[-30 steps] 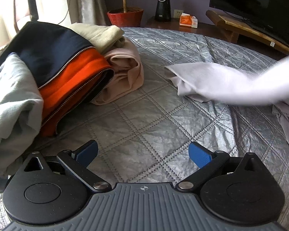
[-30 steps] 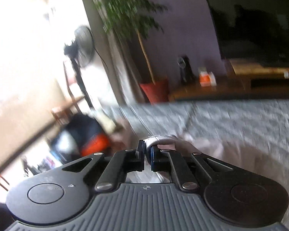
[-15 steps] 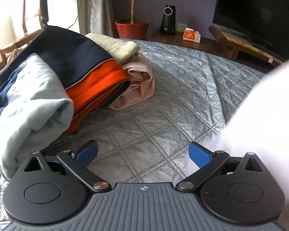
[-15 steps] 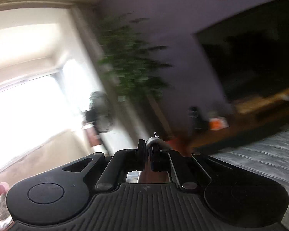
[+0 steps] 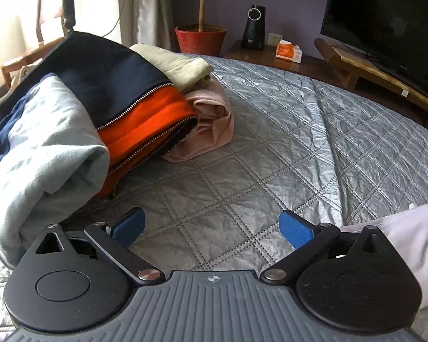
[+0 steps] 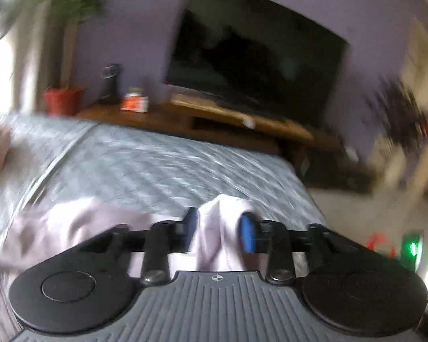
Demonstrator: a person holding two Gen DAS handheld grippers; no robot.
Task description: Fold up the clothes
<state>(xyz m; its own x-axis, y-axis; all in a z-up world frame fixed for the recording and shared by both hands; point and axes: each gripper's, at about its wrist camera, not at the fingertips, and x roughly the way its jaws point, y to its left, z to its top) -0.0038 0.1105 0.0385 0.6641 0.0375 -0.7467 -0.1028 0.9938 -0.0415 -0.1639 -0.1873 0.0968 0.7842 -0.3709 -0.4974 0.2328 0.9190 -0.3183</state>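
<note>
1. Right tool (image 6: pixel 218 232): a second ago its pads were pinched tight on a fold of the pale lilac garment (image 6: pixel 80 222) and swung up toward the wall and window. Now the pads are parted, with a hump of cloth between them. Whether they touch the cloth, can't tell; frame is motion-blurred.
2. Garment location: right view, it's down on the grey quilted bed (image 6: pixel 162 165), spread from lower left of the frame to the centre. Left view, only a corner shows at lower right (image 5: pixel 408 228), beside the tool's right finger. Earlier it lay bunched further up the bed, then filled the right side of that frame mid-swing.
3. Left tool (image 5: pixel 211 228): pads wide apart, holding nothing, over bare quilt. Same as in both earlier frames.
4. Pile of other clothes (image 5: pixel 105 119) at upper left of the left view, well apart from the garment; framing of it shifted a bit.
5. Judgement: garment looks carried over and dropped or released close in front, so it's likely staged for flattening. No fold is visible yet, so the task is at an early stage.
</note>
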